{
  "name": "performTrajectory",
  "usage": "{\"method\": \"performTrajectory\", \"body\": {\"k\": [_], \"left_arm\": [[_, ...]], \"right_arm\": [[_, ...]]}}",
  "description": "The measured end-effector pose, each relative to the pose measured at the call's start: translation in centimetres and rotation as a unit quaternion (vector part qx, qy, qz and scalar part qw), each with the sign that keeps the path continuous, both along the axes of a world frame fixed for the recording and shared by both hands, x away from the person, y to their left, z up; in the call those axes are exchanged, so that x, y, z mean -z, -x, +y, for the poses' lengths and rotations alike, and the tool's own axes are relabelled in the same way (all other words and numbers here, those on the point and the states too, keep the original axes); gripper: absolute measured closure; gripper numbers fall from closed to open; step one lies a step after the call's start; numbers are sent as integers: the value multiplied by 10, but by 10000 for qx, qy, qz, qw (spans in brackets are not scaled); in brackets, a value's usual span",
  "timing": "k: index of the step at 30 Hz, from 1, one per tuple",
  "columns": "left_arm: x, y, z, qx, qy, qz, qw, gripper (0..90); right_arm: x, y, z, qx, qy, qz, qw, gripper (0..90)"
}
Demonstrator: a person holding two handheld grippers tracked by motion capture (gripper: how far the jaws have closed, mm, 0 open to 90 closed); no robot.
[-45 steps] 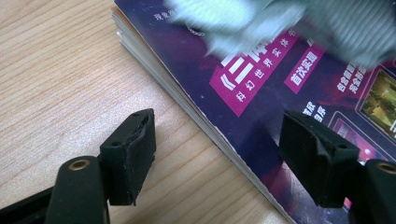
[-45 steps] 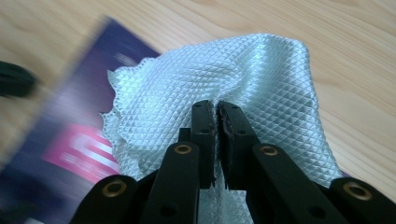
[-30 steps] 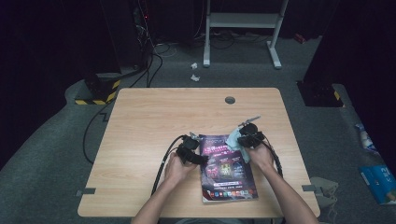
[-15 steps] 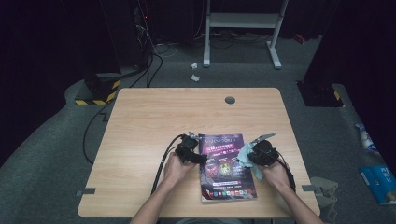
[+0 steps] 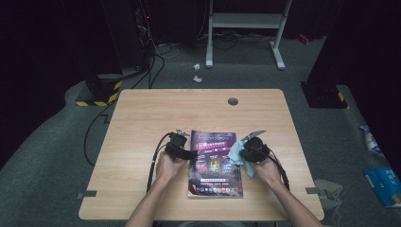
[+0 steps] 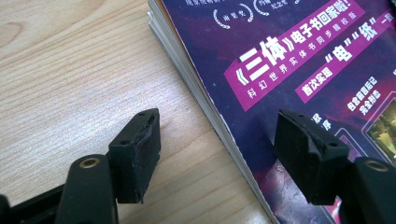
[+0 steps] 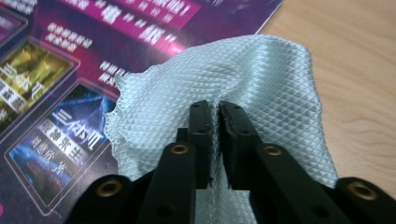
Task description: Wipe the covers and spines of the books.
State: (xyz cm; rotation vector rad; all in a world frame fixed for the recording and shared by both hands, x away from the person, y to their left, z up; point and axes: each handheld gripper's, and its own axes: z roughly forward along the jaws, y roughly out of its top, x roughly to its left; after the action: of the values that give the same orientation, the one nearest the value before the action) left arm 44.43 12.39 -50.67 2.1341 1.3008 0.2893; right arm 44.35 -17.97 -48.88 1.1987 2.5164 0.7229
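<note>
The right hand-held gripper (image 7: 212, 109) pinches the soft, light cloth (image 7: 261, 70) mid-frame on the glossy magazine (image 5: 215, 163); the left hand-held gripper (image 6: 217, 140) stands wide open astride its edge.

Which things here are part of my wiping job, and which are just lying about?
In the job:
- magazine
- pale green cloth, pinched in the right claw
- left claw, open astride the magazine's edge

Lying about:
- crumpled paper scraps on the floor
- blue packet on the floor
</note>
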Motion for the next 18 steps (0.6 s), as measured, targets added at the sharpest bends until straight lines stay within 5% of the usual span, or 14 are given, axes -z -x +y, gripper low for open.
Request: {"method": "performTrajectory", "body": {"k": [6,11,14,18], "left_arm": [[3,3,2,-12,71,-163,9998,318],[5,6,3,-29,118,-267,9996,318],[5,6,4,-34,123,-273,9995,318],[5,7,3,-53,149,-304,9994,318]], "right_arm": [[-6,-4,-23,471,-111,-98,9988,519],[2,-7,-19,469,-45,-140,9988,494],[10,-12,-15,427,55,-149,9990,561],[11,-16,-16,380,-30,-157,9992,828]]}}
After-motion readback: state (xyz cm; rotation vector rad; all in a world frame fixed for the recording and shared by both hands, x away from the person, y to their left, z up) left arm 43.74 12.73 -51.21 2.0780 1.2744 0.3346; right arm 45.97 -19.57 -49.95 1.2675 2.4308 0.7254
